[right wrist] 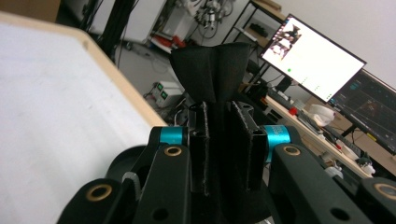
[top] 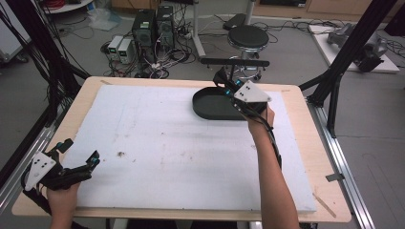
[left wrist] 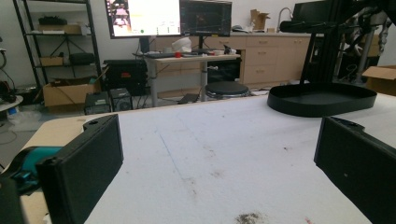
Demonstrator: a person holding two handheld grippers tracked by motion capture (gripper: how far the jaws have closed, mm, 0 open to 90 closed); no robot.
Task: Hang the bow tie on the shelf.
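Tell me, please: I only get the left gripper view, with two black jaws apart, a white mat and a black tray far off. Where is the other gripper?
Observer: In the high view, the right gripper is above the black tray, at the far right of the white mat.
Operator: Is it holding anything?
Observer: Yes. The right gripper view shows its jaws shut on what looks like a piece of black cloth, which sticks up from between them.
Operator: And where on the table is the gripper I'm looking through?
Observer: The left gripper is at the near left corner, over the mat's edge.
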